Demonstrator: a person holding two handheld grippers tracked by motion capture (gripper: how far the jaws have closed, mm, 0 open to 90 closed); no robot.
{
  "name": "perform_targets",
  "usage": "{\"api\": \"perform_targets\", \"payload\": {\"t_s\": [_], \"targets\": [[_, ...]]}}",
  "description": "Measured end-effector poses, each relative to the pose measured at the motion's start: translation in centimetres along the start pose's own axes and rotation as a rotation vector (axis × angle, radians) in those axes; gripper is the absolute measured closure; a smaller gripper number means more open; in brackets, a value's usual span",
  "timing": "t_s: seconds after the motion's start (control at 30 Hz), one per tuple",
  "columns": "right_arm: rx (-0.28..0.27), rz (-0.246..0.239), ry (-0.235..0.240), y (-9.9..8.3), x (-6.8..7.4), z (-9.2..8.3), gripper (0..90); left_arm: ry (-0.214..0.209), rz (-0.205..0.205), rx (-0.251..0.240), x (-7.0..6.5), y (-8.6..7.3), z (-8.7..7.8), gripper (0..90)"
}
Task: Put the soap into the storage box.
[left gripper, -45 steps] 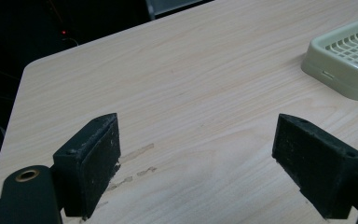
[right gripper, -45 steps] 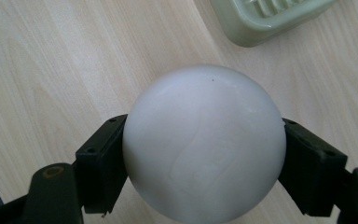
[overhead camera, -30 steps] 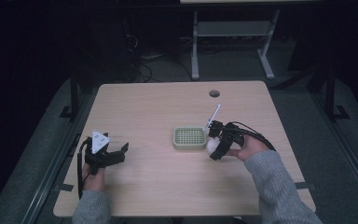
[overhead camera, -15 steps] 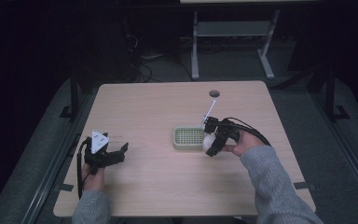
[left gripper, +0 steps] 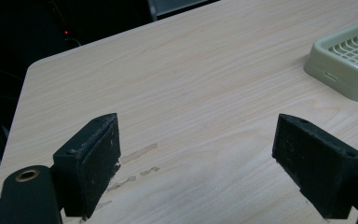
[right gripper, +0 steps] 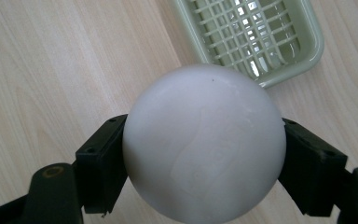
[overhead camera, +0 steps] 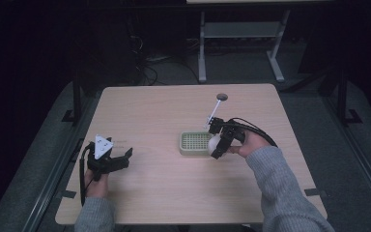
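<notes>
White ball [right gripper: 204,147] clamped between the two jaws of the right hand-held gripper [overhead camera: 218,142], one jaw pressing on each side; in the high view the ball [overhead camera: 214,143] sits at the right-hand edge of the pale green basket [overhead camera: 195,143], at about 3 o'clock from the basket's centre. In the right gripper view the basket [right gripper: 303,56] lies beyond the ball, toward 1 o'clock, with its grid floor bare. Judged progress: the pick-up is complete, the carry has brought the ball to the basket's rim, and the release into the basket is not yet done. Being a sphere, the ball has no long axis and points no particular way; only the grip line, running jaw to jaw, gives it a direction. The left hand-held gripper [overhead camera: 110,161] rests at the desk's [overhead camera: 149,111] left side, well apart from the basket, with its jaws spread wide and nothing between them.
</notes>
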State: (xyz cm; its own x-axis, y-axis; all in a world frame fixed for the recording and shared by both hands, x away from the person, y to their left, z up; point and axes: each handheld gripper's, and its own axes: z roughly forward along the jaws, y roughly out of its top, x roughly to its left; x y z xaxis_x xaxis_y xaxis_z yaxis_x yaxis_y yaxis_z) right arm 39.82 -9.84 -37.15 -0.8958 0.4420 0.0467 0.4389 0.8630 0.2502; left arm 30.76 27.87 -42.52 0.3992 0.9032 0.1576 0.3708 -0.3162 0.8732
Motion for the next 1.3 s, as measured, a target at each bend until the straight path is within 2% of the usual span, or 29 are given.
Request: {"api": "perform_targets", "payload": {"t_s": [1.03,1.3], "targets": [[-0.016,0.000,0.029,2.7,-1.4,0.1,23.2,0.003,-0.001,-0.009,0.0,0.0,0.0,14.8],[0.000,0.003,0.025,3.2,-1.8,0.3,23.2,0.004,-0.002,-0.009,0.1,0.0,0.0,14.8]]}}
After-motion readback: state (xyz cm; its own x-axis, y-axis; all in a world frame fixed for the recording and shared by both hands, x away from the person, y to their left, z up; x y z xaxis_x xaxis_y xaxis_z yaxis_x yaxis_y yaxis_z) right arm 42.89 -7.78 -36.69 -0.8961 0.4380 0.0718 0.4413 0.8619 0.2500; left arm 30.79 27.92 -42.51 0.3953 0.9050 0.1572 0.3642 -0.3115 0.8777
